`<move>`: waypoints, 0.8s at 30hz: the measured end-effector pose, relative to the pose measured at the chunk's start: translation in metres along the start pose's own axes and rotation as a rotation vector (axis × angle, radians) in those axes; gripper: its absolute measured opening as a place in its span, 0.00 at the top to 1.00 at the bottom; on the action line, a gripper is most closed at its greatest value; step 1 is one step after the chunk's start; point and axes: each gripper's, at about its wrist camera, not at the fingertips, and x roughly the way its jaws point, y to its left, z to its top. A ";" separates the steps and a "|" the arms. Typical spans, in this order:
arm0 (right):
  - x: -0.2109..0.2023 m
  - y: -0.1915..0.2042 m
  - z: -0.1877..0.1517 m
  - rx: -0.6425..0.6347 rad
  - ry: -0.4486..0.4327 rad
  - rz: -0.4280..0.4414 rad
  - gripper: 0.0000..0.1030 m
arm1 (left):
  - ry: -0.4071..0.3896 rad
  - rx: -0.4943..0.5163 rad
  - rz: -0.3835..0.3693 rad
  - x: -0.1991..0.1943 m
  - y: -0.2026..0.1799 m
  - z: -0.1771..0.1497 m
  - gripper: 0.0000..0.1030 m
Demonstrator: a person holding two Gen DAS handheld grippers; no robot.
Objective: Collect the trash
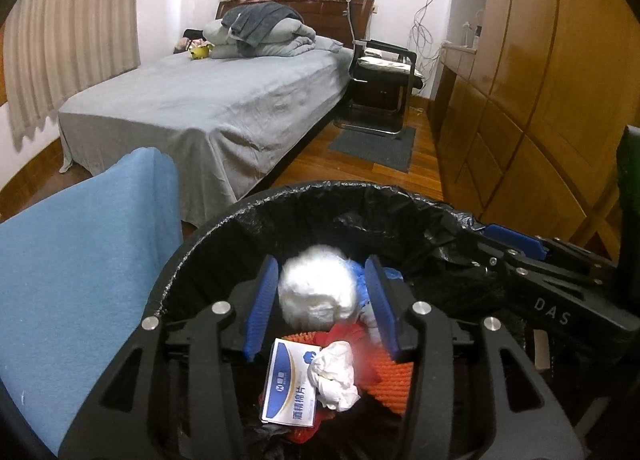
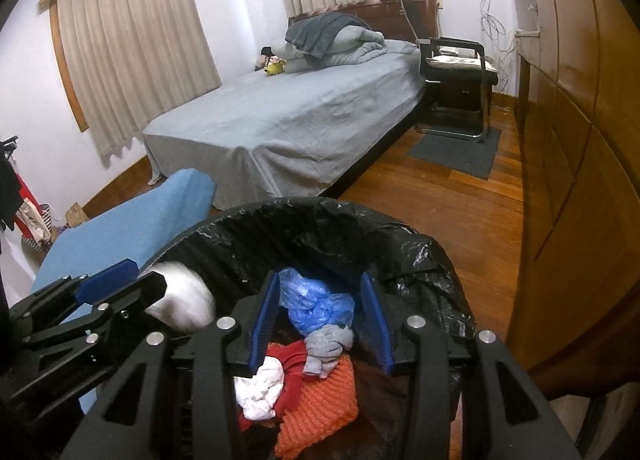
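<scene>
trash bin [image 1: 304,196] lined with a black bag, both grippers over its mouth: the drop-off step.

the left gripper [image 1: 326,300] has a white wad [image 1: 318,288] between its blue pads [image 1: 262,300]; it looks blurred and the pads seem just clear of it, so i judge it released or falling, though the view is too soft to be sure. the right gripper [image 2: 320,320] stands part open over a blue plastic bag [image 2: 316,300] lying in the bin on an orange knit [image 2: 320,404] and white tissue [image 2: 260,388], gripping nothing. next move likely calls for lifting both grippers clear of the rim and finding more litter.
</scene>
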 end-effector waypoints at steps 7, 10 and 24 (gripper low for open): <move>-0.004 -0.003 -0.002 0.003 -0.011 -0.018 0.39 | -0.012 0.000 0.010 -0.003 0.000 -0.002 0.30; -0.010 -0.002 -0.001 0.004 -0.025 -0.028 0.28 | -0.030 -0.006 0.030 -0.011 0.005 -0.002 0.22; -0.050 0.028 0.000 -0.034 -0.040 0.032 0.06 | -0.080 -0.018 0.119 -0.069 0.024 -0.004 0.07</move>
